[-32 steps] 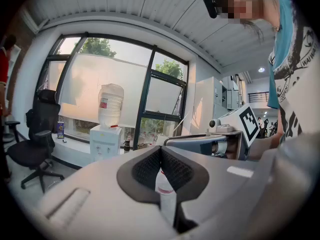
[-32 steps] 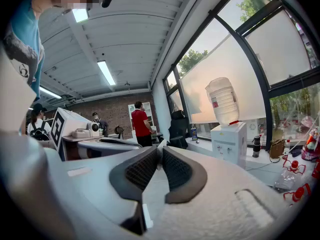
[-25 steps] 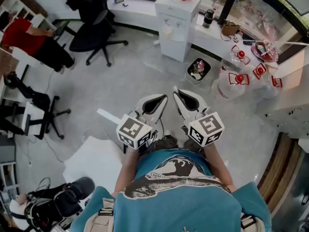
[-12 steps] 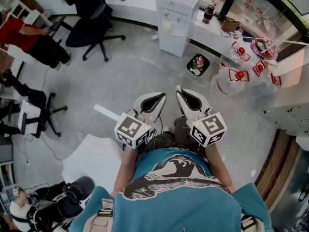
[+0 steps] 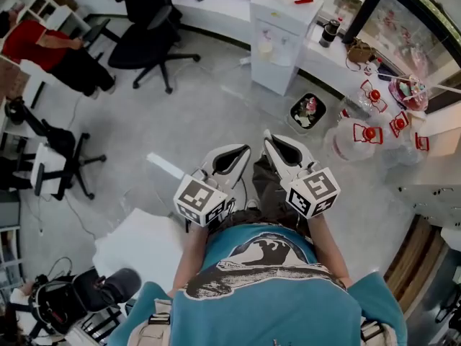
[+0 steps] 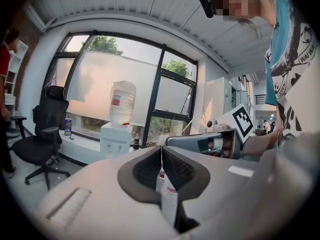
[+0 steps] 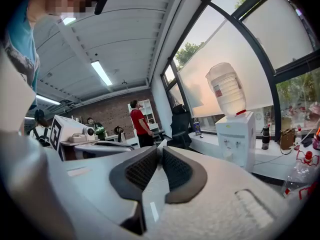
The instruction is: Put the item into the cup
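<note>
You hold the left gripper (image 5: 241,151) and right gripper (image 5: 269,139) side by side at your waist, jaws pressed together on nothing, probably a carrying pose. Neither item nor cup is in view; the counter (image 5: 216,9) lies well ahead.

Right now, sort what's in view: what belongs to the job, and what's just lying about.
Job:
left tongs, shut, empty
right tongs, shut, empty

Lying about:
water dispenser
office chair
waste bin
water jugs
</note>
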`<state>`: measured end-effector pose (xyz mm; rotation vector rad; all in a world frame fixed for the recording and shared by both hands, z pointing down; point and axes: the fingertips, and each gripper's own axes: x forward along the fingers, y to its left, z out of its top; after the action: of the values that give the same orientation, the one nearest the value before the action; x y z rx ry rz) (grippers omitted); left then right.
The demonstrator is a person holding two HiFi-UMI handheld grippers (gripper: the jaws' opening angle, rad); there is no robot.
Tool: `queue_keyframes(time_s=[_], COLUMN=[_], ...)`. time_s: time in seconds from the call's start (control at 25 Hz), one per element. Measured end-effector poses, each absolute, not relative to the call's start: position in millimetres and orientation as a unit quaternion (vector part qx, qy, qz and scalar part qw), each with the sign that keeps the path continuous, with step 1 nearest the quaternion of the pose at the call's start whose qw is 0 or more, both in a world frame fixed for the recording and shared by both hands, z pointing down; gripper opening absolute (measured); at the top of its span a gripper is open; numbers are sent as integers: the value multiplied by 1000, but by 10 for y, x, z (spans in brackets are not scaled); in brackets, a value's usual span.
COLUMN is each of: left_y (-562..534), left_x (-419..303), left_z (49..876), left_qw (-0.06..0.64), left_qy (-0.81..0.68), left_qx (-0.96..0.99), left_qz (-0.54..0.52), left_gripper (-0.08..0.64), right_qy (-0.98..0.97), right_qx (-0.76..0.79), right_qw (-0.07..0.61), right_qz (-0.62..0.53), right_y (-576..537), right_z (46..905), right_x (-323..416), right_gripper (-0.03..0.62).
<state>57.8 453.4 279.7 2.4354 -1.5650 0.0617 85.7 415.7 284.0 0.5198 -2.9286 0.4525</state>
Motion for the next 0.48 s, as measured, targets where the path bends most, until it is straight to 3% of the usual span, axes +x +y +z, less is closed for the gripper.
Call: queue_keyframes(time_s=[0.48], left_y=[2946], left_x=[-114], left_z=[2579], left_qw=[98], left_qy=[-586], left_qx=[804], left_qz=[29], left_gripper=[17], right_qy=[-983], right_qx=[108], right_qw=[60], right_qz=[139], right_y=[2518], right_z=[2691], right_x=[72], right_gripper=[34])
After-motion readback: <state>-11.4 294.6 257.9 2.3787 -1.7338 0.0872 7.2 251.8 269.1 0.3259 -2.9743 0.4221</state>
